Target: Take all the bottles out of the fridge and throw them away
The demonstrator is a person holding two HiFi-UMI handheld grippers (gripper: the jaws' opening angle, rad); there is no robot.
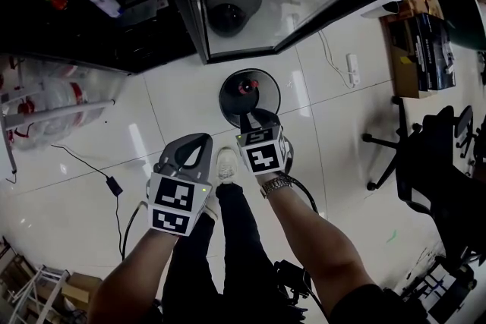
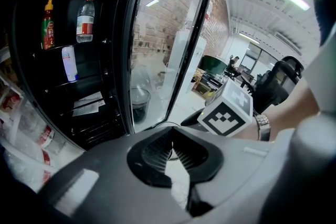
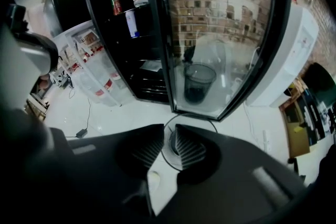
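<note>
Bottle (image 1: 244, 87), red cap up, sits in black round bin (image 1: 225, 101) at 12 o'clock from right tongs (image 3: 168, 136), narrowly apart, empty; left tongs (image 2: 169, 136) together.

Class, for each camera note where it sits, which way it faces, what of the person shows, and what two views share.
Head view: on the head, looking steeply down at floor and bin; forearms, legs, left hand-held gripper and right hand-held gripper show.
Left gripper view: rides the left one, facing the open fridge; the right wrist shows.
Right gripper view: rides the right one, aimed down at the bin; no body shows clearly.
Shared: both gripper views show the fridge's bottles and glass door.
</note>
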